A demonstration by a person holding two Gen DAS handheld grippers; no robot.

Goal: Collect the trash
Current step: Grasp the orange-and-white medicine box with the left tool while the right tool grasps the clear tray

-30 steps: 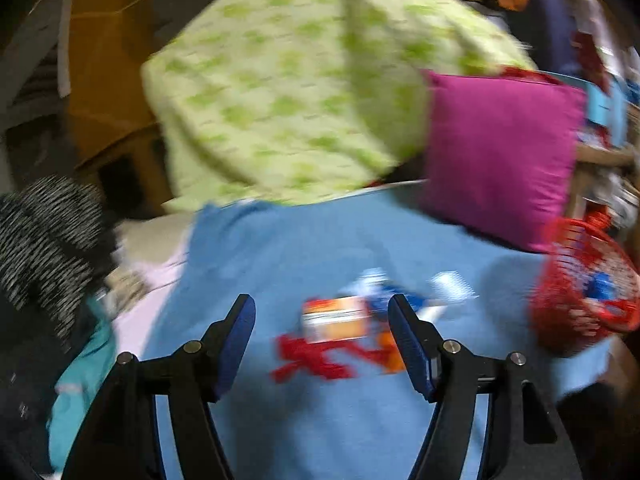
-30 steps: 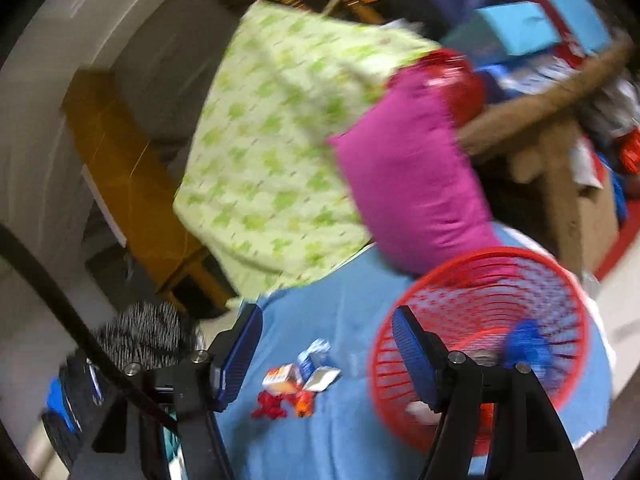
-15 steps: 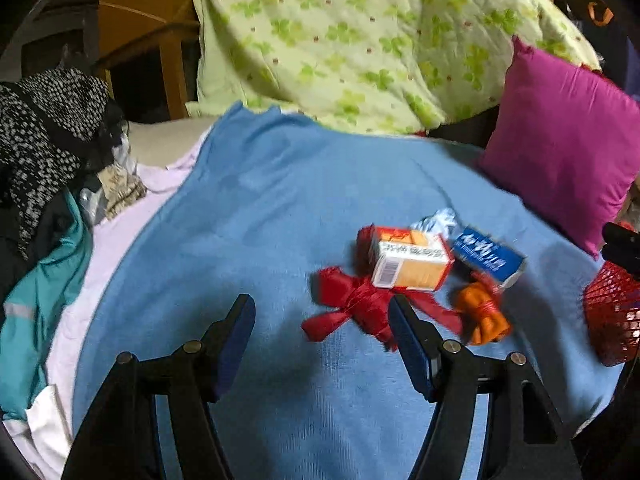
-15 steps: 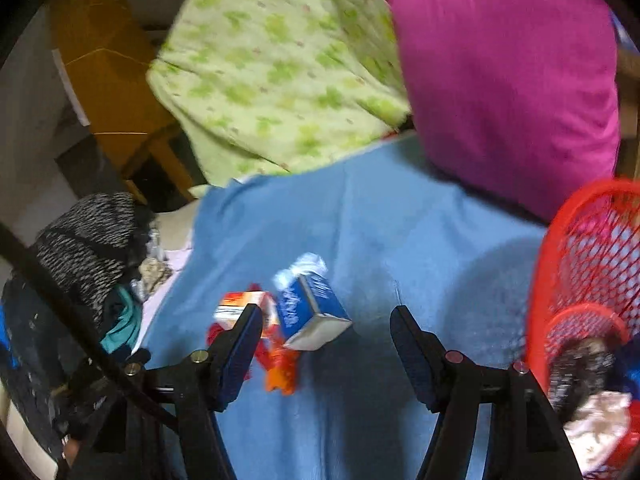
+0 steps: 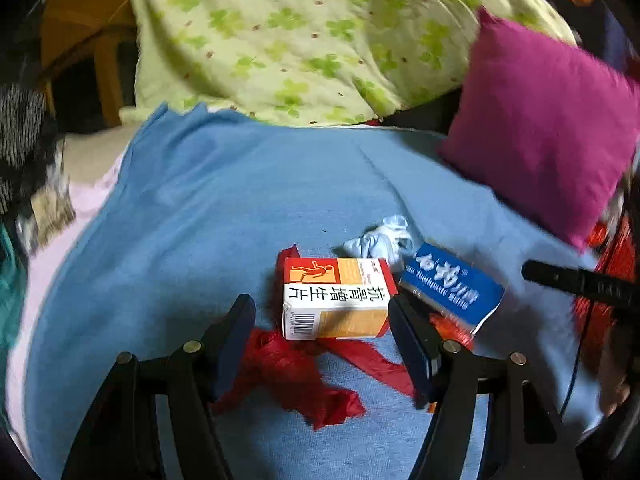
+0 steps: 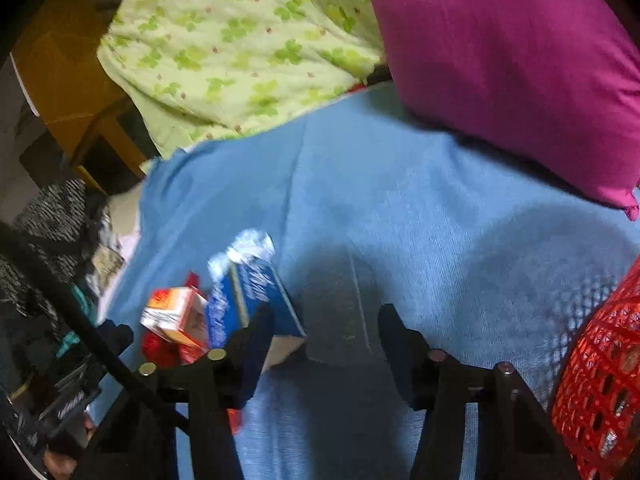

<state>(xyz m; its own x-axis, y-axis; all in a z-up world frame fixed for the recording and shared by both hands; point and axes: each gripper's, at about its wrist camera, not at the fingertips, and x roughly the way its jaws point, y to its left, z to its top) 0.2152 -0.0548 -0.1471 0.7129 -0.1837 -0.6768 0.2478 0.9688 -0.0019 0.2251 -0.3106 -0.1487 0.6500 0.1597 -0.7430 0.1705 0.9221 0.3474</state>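
An orange and white carton (image 5: 336, 300) lies on a blue blanket (image 5: 224, 200), on top of red plastic scraps (image 5: 296, 376). A blue box (image 5: 450, 288) and a crumpled pale wrapper (image 5: 384, 240) lie just right of it. My left gripper (image 5: 322, 324) is open, its fingers either side of the carton's near end. My right gripper (image 6: 326, 338) is open and empty above the blanket, with the blue box (image 6: 256, 292) at its left finger and the carton (image 6: 176, 312) further left. A red mesh basket (image 6: 604, 380) stands at the right.
A magenta pillow (image 5: 548, 132) and a green-patterned quilt (image 5: 320, 40) lie at the back of the blanket. Dark and striped clothes (image 5: 20, 144) are heaped at the left. Orange wooden furniture (image 6: 60, 64) stands behind. The basket's edge (image 5: 616, 248) shows at the right.
My left gripper has moved forward and right, so the carton now sits between its fingers. My right gripper has dropped lower and closer to the blue box; the basket has slid toward the right edge.
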